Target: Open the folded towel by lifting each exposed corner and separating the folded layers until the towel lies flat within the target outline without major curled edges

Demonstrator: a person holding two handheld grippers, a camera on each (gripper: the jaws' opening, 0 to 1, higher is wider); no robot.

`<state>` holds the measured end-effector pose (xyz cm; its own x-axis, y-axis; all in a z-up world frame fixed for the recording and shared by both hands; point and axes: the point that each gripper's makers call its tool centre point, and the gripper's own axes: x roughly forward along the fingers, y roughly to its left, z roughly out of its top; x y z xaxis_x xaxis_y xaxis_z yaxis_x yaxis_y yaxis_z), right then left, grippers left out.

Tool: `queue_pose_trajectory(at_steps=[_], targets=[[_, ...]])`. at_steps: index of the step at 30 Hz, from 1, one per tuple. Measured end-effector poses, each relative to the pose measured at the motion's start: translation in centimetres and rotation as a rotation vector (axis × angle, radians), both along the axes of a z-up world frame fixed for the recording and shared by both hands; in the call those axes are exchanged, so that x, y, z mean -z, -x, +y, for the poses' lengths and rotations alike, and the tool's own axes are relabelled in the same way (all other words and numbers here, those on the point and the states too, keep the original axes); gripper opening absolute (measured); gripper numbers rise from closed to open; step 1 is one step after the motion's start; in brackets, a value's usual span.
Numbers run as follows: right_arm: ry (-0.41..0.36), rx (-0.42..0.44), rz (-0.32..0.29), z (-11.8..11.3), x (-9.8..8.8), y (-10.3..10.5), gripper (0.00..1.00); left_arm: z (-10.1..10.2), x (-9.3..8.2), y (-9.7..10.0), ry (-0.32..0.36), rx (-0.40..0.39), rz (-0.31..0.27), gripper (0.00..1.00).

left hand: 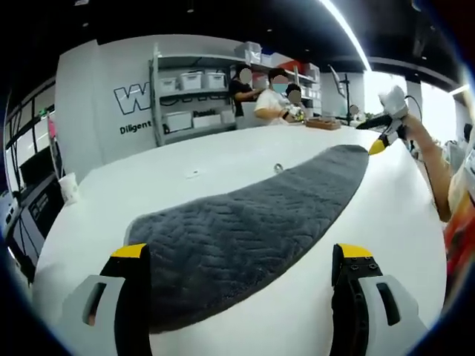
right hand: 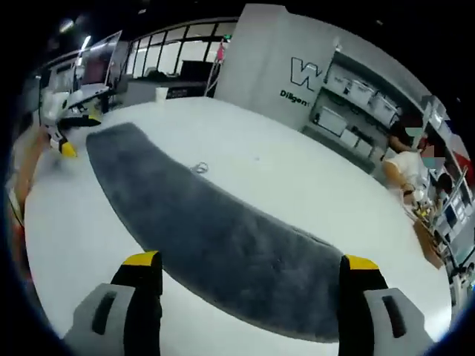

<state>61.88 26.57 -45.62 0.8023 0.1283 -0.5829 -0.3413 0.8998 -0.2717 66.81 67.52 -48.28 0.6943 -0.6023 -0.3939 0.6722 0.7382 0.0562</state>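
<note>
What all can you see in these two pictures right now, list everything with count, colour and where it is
towel: one, dark grey, lying long across the white table between the two tools.
table: one, white, under the towel.
small metal bit: one, silvery, on the table beside the towel's far edge; too small to identify.
cup: one, white, at the table's edge in the left gripper view.
shelving: one rack, grey, holding white bins, against the back wall.
people: a few, standing near the shelving.
left tool: one, grey with yellow tips, open over one end of the towel.
right tool: one, same colours, open over the other end.
person's arm: one, behind the right tool.
</note>
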Motion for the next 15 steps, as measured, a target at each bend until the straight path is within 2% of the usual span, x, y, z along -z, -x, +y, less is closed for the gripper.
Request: queue_pose_trajectory(at_steps=[4,7,11,15], targets=[[-0.04,-0.061,-0.012,2.1,0.4,-0.7,0.99,0.1,0.1,-0.1,0.0,-0.004,0.003,0.99],[-0.053,-0.06,-0.019,2.6,1.1,-1.2,0.99,0.1,0.3,-0.1,-0.003,-0.008,0.007,0.99],[-0.045,-0.084,0.035,3.4,3.5,-0.5,0.99,0.2,0.9,-0.4,-0.014,-0.02,0.021,0.99],[-0.06,-0.089,0.054,3.4,4.4,-0.3,0.99,0.1,1.1,-0.4,-0.017,-0.022,0.029,0.99]])
